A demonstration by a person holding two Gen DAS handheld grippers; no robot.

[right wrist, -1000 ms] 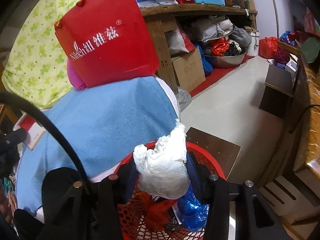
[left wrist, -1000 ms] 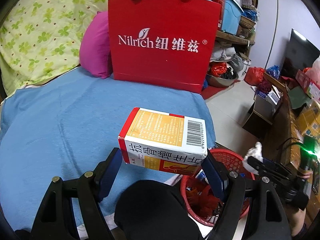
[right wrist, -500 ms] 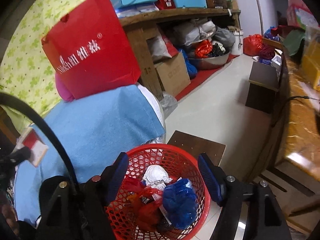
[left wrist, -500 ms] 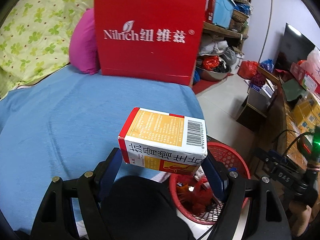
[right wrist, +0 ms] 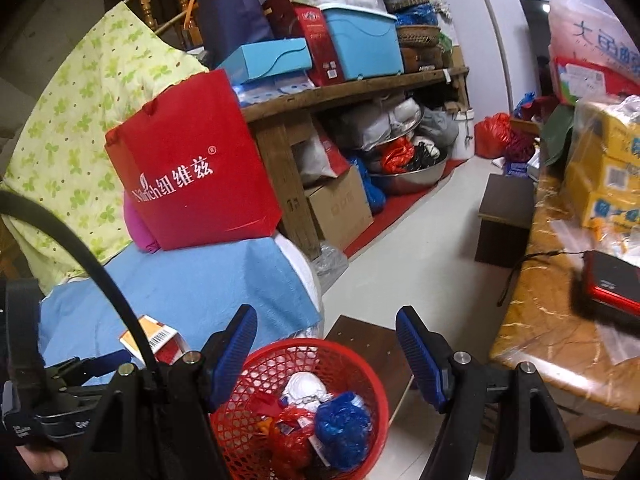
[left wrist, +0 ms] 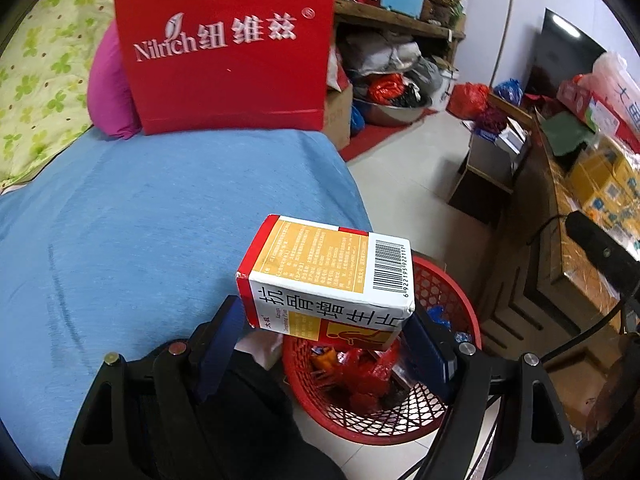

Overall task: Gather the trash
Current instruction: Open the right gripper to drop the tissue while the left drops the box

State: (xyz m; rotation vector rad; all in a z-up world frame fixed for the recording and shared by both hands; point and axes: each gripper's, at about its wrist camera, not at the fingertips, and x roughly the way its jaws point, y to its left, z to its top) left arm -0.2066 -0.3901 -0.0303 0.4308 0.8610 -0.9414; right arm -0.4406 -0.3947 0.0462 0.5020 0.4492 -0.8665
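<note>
My left gripper (left wrist: 324,336) is shut on a white, orange and red medicine box (left wrist: 328,276), its blue pads pressing on the box's two ends. The box hangs over the near edge of a red mesh basket (left wrist: 452,292) that stands on the floor beside the blue-covered bed (left wrist: 160,220). In the right wrist view my right gripper (right wrist: 326,320) stands open and empty above the same basket (right wrist: 360,364). A crumpled white tissue (right wrist: 306,386) lies inside among red and blue wrappers. The box (right wrist: 154,336) shows at the lower left there.
A red paper bag (left wrist: 228,52) and a pink cushion (left wrist: 106,88) stand at the bed's far end. A wooden shelf (right wrist: 360,88) piled with boxes lines the back wall. A low dark stool (right wrist: 504,216) and a cluttered marble-topped counter (right wrist: 552,300) are on the right.
My right gripper opened, dropped the white tissue into the basket and rose. My left gripper carried the box rightward, from over the bed to over the basket.
</note>
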